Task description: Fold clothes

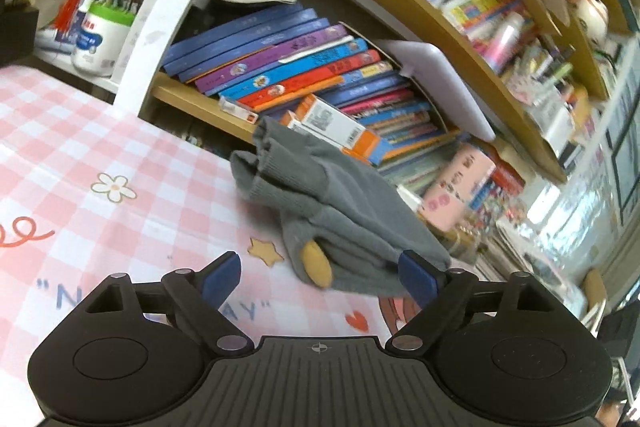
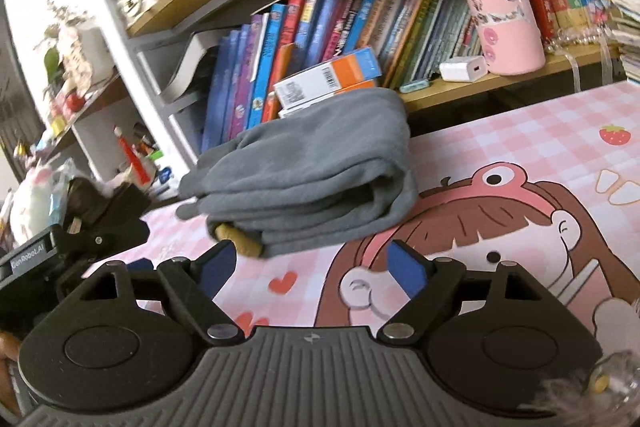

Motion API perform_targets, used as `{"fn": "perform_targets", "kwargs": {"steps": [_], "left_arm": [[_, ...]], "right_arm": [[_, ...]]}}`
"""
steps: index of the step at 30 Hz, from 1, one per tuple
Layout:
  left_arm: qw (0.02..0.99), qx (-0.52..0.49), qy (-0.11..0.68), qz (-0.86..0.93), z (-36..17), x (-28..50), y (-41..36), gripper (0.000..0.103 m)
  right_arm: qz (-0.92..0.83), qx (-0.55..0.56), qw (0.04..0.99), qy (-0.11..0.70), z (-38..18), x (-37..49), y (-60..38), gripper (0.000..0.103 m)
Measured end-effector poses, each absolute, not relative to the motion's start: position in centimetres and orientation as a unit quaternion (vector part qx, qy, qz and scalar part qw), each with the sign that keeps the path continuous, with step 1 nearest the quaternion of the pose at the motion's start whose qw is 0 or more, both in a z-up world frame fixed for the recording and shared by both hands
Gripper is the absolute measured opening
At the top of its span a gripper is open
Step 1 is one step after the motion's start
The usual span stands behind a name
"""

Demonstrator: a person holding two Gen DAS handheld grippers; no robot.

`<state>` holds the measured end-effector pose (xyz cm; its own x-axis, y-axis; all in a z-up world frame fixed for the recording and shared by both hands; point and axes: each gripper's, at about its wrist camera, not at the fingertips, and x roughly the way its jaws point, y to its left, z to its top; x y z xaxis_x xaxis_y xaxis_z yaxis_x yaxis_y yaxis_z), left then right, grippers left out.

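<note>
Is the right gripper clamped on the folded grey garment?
No. The right gripper stands open, short of the folded grey garment.

Your way is open over the near part of the desk (image 2: 520, 147). At its far edge the folded grey garment (image 2: 304, 179) lies in your path, backed closely by the bookshelf (image 2: 460, 93) and an orange-and-white box (image 2: 328, 75) just behind it.
</note>
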<state>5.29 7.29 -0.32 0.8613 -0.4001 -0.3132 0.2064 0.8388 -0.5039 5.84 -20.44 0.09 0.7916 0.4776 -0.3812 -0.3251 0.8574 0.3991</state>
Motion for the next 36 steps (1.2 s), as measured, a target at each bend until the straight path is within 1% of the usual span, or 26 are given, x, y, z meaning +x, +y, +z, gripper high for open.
{"fn": "perform_targets", "kwargs": {"steps": [8, 13, 16, 18, 25, 27, 30, 36], "left_arm": [[0.955, -0.172, 0.207, -0.122, -0.1, 2.3, 6.1, 0.089], [0.97, -0.1, 0.202, -0.087, 0.3, 1.6, 4.6, 0.09], [0.972, -0.074, 0.205, -0.091, 0.3, 1.5, 3.8, 0.094], [0.972, -0.06, 0.207, -0.095, 0.2, 1.4, 3.3, 0.095], [0.97, -0.053, 0.217, -0.094, 0.0, 0.9, 2.6, 0.097], [0.972, -0.051, 0.213, -0.091, 0.0, 0.7, 2.6, 0.099], [0.971, -0.051, 0.216, -0.083, 0.0, 0.9, 2.6, 0.1], [0.972, -0.056, 0.218, -0.068, 0.0, 1.1, 2.6, 0.1]], "right_arm": [[0.197, 0.12, 0.944, 0.237, 0.1, 3.4, -19.3, 0.09], [0.148, 0.074, 0.959, 0.229, 0.2, 2.2, -18.8, 0.093], [0.128, 0.046, 0.966, 0.218, 0.2, 1.7, -18.5, 0.096], [0.119, 0.02, 0.97, 0.211, 0.3, 1.4, -18.1, 0.098], [0.089, -0.053, 0.974, 0.202, 0.3, 0.6, -16.6, 0.101], [0.09, -0.056, 0.973, 0.202, 0.2, 0.2, -16.7, 0.103], [0.094, -0.053, 0.974, 0.202, 0.2, 0.1, -16.8, 0.103], [0.104, -0.042, 0.967, 0.229, -0.1, 1.0, -16.9, 0.103]]}}
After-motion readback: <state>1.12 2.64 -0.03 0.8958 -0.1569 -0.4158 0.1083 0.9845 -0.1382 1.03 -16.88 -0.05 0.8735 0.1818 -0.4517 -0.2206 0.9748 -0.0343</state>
